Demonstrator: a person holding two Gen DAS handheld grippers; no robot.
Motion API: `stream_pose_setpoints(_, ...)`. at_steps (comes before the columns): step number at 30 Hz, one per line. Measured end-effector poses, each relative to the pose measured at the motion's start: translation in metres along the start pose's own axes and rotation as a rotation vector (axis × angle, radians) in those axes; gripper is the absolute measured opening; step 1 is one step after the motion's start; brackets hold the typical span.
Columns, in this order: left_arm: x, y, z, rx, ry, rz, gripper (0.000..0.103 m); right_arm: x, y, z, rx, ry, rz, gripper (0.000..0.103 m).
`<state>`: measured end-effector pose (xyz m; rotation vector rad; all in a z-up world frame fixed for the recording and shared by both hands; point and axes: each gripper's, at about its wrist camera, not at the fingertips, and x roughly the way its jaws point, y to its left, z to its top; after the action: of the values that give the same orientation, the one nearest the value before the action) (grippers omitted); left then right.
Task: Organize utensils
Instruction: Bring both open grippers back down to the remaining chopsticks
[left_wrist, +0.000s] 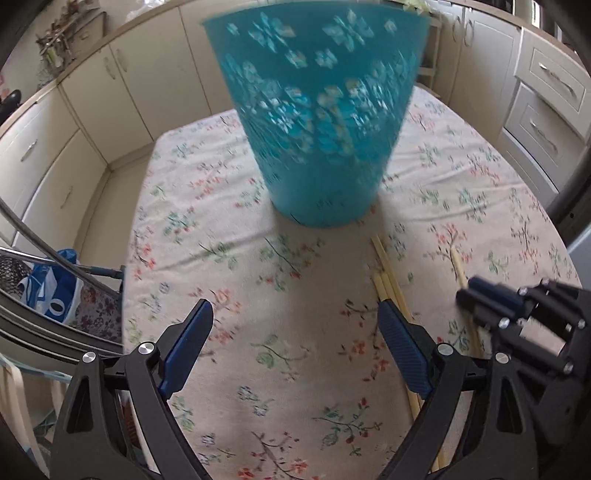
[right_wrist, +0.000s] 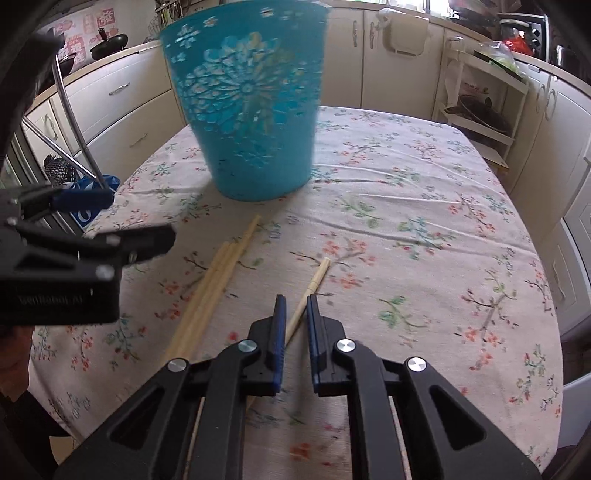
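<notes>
A teal perforated basket (right_wrist: 245, 107) stands upright on the floral tablecloth (right_wrist: 424, 229), at about 12 o'clock from both grippers and well apart from them.

Seen from the right wrist, the right gripper (right_wrist: 294, 308) points down at the cloth with its blue pads drawn close together around a single chopstick (right_wrist: 318, 275). The stick passes between the pads; whether they actually press on it cannot be told, as a narrow gap shows beside it. Its long axis runs from about 7 o'clock to 1 o'clock, with the squared butt end pointing toward 1 o'clock, away from the gripper, and lying on the cloth.

A bundle of chopsticks (right_wrist: 218, 275) lies just beside it at 10 o'clock from the right gripper, flat on the cloth, side by side and touching. Their long axis runs also from 7 to 1 o'clock, far ends pointing toward the base of the basket but apart from it.

From the left wrist view, the left gripper (left_wrist: 295, 315) has its jaws spread wide, with nothing between them. The bundle lies at its right finger, at about 3 o'clock.
</notes>
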<state>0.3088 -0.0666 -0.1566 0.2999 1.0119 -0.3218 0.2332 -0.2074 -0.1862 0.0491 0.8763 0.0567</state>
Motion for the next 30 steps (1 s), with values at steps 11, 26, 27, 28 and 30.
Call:
stream_pose_setpoints(11, 0.019, -0.007, -0.009, -0.049, 0.051, -0.026, 0.087, 0.001, -0.011, 0.002, 0.045, -0.026, 0.046, 0.010)
stream_pose_setpoints(26, 0.015, -0.012, -0.010, -0.047, 0.046, -0.040, 0.087, 0.000, -0.009, -0.002, 0.041, -0.029, 0.049, 0.012)
stream_pose_setpoints(27, 0.015, -0.010, -0.010, -0.053, 0.048, -0.038, 0.088, 0.000, -0.009, -0.002, 0.040, -0.029, 0.049, 0.012)
stream_pose_setpoints(28, 0.015, -0.010, -0.010, -0.057, 0.048, -0.035, 0.088, 0.000, -0.008, -0.002, 0.038, -0.029, 0.049, 0.013)
stream_pose_setpoints(30, 0.016, -0.008, -0.010, -0.067, 0.052, -0.040, 0.088, 0.000, -0.007, -0.002, 0.034, -0.029, 0.051, 0.014)
